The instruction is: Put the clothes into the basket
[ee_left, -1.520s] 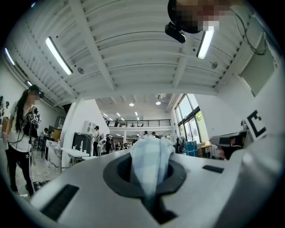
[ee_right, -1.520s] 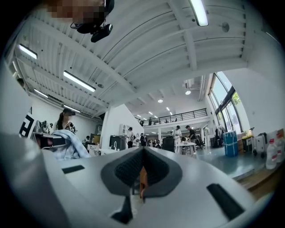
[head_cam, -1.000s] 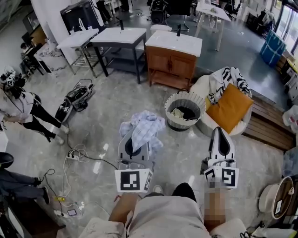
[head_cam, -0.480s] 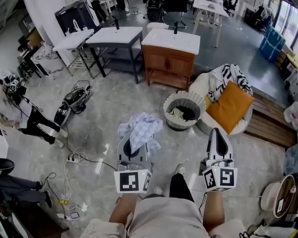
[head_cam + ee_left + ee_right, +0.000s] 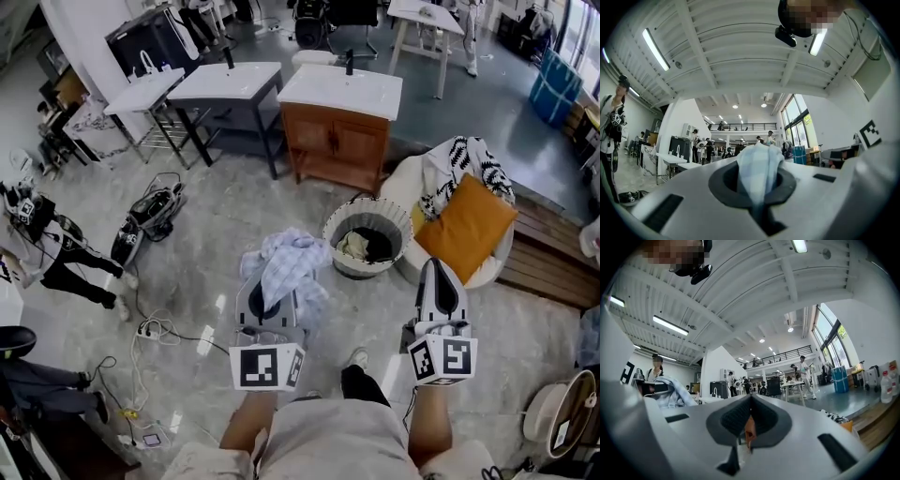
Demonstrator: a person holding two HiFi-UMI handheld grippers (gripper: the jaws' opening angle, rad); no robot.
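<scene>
Head view sits high on the person, tilted steeply down and forward: left gripper and right gripper fill the near edge, the basket lies just past them, and the sink tables stand far. Each gripper view rides low and tight behind its own jaws (they fill the lower half), facing roughly level across the hall toward the far balcony railing, with ceiling above. Both gripper views share that railing, and share the sink tables with the head view; the right gripper view also catches the checked cloth at its left.
</scene>
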